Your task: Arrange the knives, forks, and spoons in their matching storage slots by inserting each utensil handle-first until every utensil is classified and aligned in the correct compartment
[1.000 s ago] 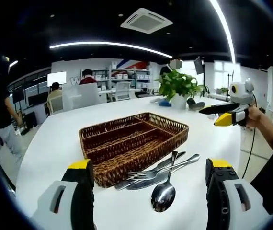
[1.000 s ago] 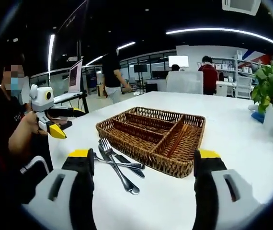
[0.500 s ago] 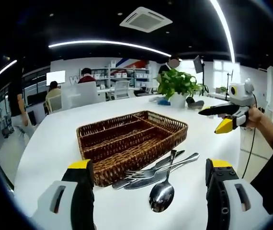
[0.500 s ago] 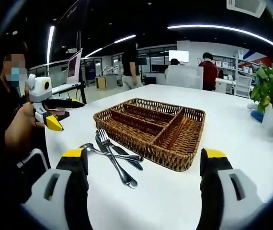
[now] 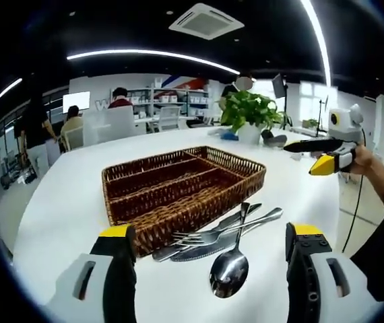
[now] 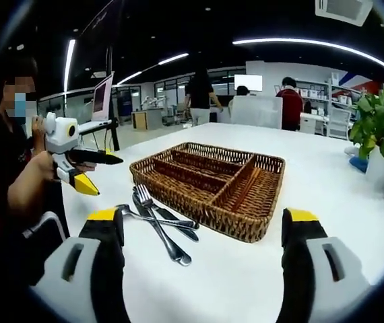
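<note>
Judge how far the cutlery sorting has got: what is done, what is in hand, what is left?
Done: nothing; the wicker tray holds no utensils. In hand: nothing; the left gripper and right gripper are both open. Left: the spoon, fork and knife lie piled on the white table beside the tray.

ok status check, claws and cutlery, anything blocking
Left claw and right claw open, holding nothing. Fork, spoon and knife piled on the table beside the wicker tray. Tray compartments bare, nothing blocking.
</note>
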